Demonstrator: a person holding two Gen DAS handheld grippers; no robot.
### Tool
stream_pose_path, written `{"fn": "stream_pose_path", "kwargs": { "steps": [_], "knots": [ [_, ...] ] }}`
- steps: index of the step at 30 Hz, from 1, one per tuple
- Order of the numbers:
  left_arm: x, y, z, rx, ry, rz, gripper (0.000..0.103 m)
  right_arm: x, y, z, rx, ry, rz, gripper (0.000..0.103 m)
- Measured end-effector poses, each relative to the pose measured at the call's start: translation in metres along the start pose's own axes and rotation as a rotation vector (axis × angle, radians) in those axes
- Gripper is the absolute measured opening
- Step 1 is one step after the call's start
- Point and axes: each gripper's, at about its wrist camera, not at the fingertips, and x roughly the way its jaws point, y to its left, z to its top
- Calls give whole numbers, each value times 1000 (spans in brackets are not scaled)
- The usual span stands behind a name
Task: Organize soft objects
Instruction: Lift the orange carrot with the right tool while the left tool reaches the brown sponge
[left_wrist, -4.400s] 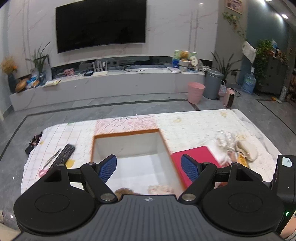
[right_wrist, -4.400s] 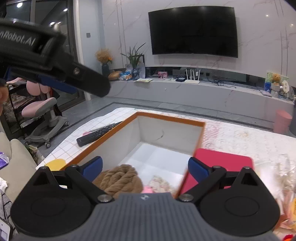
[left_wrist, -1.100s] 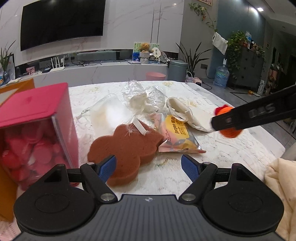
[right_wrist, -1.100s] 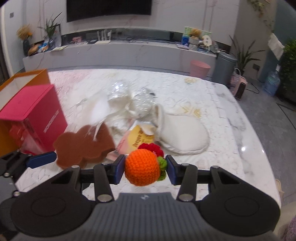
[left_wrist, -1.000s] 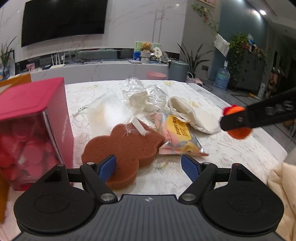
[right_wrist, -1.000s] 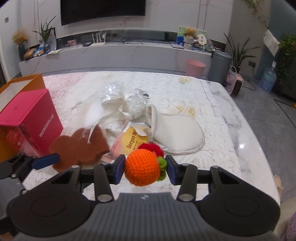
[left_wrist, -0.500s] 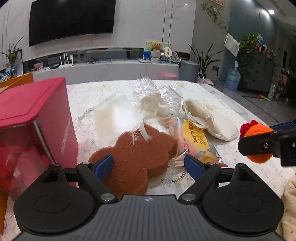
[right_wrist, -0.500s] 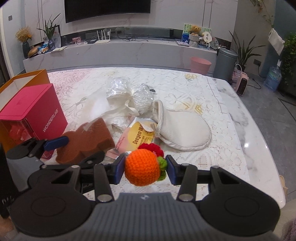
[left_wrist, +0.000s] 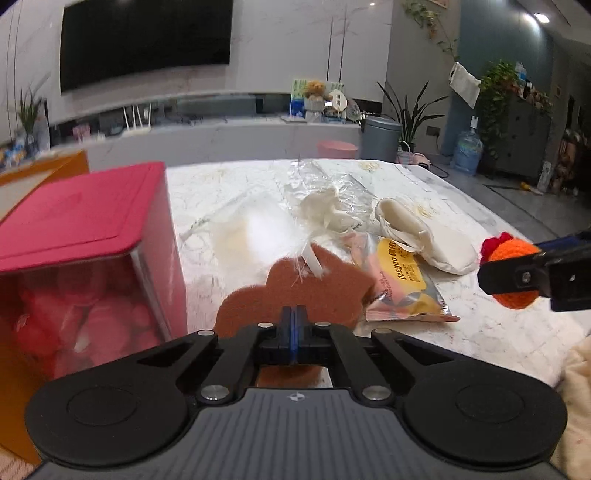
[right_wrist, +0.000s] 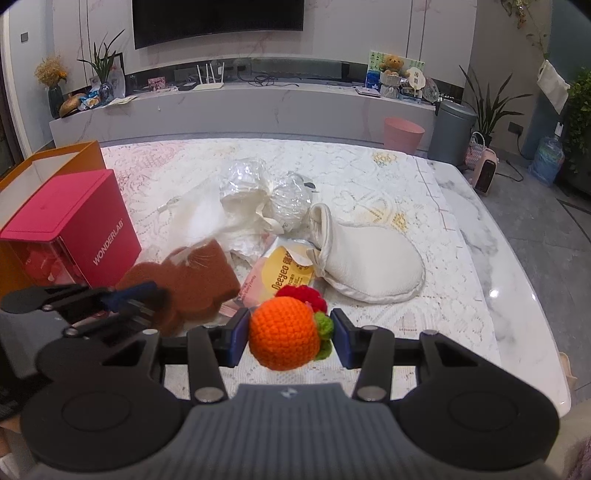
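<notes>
My left gripper (left_wrist: 294, 332) is shut on the near edge of a brown flower-shaped sponge (left_wrist: 303, 288), which also shows in the right wrist view (right_wrist: 192, 284). My right gripper (right_wrist: 290, 332) is shut on an orange crocheted ball (right_wrist: 284, 338) with red and green trim and holds it above the table; the ball also shows at the right of the left wrist view (left_wrist: 513, 273). A white soft slipper (right_wrist: 369, 262), a yellow snack packet (right_wrist: 284, 277) and crinkled plastic-wrapped white items (right_wrist: 258, 195) lie behind them.
A pink lidded box (right_wrist: 74, 229) of pink pieces stands at the left, against an orange-rimmed open box (right_wrist: 55, 155). The table has a white lace cloth (right_wrist: 369, 177); its right edge (right_wrist: 517, 295) drops to the floor. A cream fabric (left_wrist: 576, 398) lies at the near right.
My left gripper has closed its jaws on the brown sponge's near edge; half a second ago it was open around it. My right gripper still holds the orange ball, nearly unmoved.
</notes>
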Motion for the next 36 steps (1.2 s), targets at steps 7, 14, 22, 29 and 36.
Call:
{"fn": "stream_pose_path", "kwargs": {
  "steps": [7,14,22,29,36],
  "knots": [
    [-15,15,-2,-41,29,-16,0,-5,3,1,-5,-12,6,47],
    [-32,1,0,6,-62,-84,61,-2,4,1,-8,-3,4,47],
    [0,-19,14,134,-58,-22,101,-3,3,1,-11,-5,1,47],
    [33,-42,6,342,4,-6,101,-1,-8,0,9,4,-9,47],
    [58,-51,-4,426,80,56,103,4,-19,0,42,25,-25,47]
  ]
}}
